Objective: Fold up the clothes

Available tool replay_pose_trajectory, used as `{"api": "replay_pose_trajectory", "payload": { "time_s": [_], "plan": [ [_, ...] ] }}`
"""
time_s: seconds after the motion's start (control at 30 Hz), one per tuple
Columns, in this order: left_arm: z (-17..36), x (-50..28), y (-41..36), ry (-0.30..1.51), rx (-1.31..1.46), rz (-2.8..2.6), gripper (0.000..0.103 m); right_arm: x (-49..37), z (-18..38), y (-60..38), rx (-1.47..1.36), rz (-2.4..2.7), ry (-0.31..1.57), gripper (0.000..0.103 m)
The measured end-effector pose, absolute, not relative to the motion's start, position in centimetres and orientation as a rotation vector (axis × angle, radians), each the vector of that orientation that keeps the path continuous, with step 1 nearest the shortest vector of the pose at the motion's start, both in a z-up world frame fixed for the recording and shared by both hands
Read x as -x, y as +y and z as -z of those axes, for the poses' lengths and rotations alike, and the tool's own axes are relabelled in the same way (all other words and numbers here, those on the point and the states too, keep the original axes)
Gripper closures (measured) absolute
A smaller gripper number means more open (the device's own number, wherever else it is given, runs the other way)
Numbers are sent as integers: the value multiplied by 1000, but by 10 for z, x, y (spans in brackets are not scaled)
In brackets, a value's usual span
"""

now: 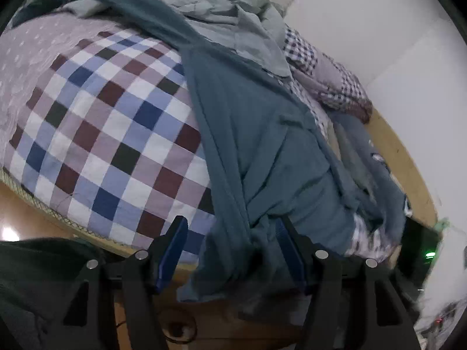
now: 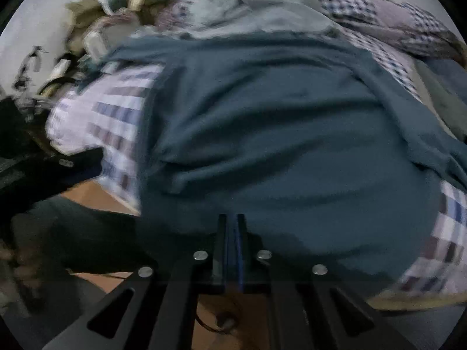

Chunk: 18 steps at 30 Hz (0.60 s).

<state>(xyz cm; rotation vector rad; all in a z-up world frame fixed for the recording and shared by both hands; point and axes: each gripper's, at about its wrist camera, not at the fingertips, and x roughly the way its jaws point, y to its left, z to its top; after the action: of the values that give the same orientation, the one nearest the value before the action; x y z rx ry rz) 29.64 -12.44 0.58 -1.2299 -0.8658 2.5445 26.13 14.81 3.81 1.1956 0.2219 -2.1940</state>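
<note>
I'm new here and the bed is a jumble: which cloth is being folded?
Start at the bed's big checked quilt. Across it, down to the near edge, lies a teal garment, bunched between the left gripper's open fingers. It is plain and dark; the sheet behind it is pale grey-green.

Before me a bed under a checked sheet of white, blue and maroon squares filling the left of the frame, a rumpled pale green quilt at the top, white wall upper right, orange-brown wooden floor lower left catching a bright glare
</note>
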Motion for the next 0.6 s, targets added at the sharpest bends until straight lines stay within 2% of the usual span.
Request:
{"api": "replay_pose_trajectory", "payload": {
  "time_s": [0.07,0.13,0.23,0.4,0.47,0.5,0.53,0.57,0.6],
  "plan": [
    [-8,-298,-122,-858,1200,-2544,36,-271,-40,138,-1162,2169,273,95],
    [-3,-297,-121,-855,1218,-2545,36,-281,-38,126,-1128,2141,343,78],
    [6,-292,-124,-882,1252,-2526,36,-294,-38,112,-1072,2116,428,67],
    [18,-283,-129,-945,1257,-2489,36,-302,-26,91,-1011,2109,533,64],
    [22,-282,-129,-970,1253,-2471,36,-301,-21,86,-1013,2104,575,67],
    [23,-282,-131,-978,1255,-2465,36,-299,-18,85,-1020,2101,589,71],
    [24,-282,-132,-988,1258,-2457,36,-298,-16,86,-1028,2107,599,90],
    [26,-282,-133,-999,1261,-2448,36,-295,-16,88,-1041,2127,608,98],
    [28,-282,-134,-1011,1264,-2439,36,-292,-17,93,-1051,2145,598,100]
  ]
}}
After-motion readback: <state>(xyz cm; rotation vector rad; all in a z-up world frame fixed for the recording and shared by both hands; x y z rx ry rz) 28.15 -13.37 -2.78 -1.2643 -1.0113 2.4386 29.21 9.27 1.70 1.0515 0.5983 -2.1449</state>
